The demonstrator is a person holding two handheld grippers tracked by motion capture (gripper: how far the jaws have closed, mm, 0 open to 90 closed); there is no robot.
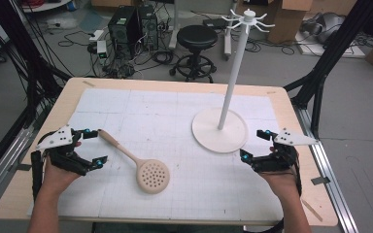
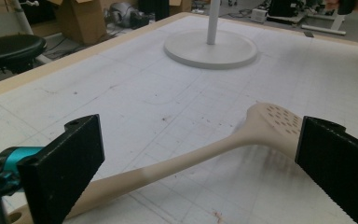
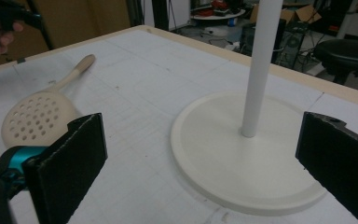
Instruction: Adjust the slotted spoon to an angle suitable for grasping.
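On the table, left to right, as inspected:

Left gripper point(image 1: 91, 147): black two-jaw tool in the person's left hand, low over the white gridded mat point(image 1: 175, 194); jaws spread wide, nothing pinched.

Skimmer position: beige perforated skimmer spoon with a long rounded handle point(image 1: 143, 167) lies flat on the mat. Its handle end sits just beside the left gripper's far jaw in the high view. In the left gripper view the handle point(image 2: 168, 170) runs across the gap between the jaws, below them, with the perforated bowl toward the jaw on that view's right side. Whether a pad touches the handle cannot be told.

Stand: white hanging rack with a round flat base, a tall thin pole and hooked arms at the top point(image 1: 220, 130) stands upright on the mat, just ahead of the right gripper and well apart from the skimmer.

Right gripper point(image 1: 253, 144): black two-jaw tool in the person's right hand, near the mat's right edge; jaws spread wide, empty. In the right gripper view the stand's base point(image 3: 223, 154) lies between and beyond the jaws, the skimmer bowl point(image 3: 35, 116) beyond the jaw on that view's left side.
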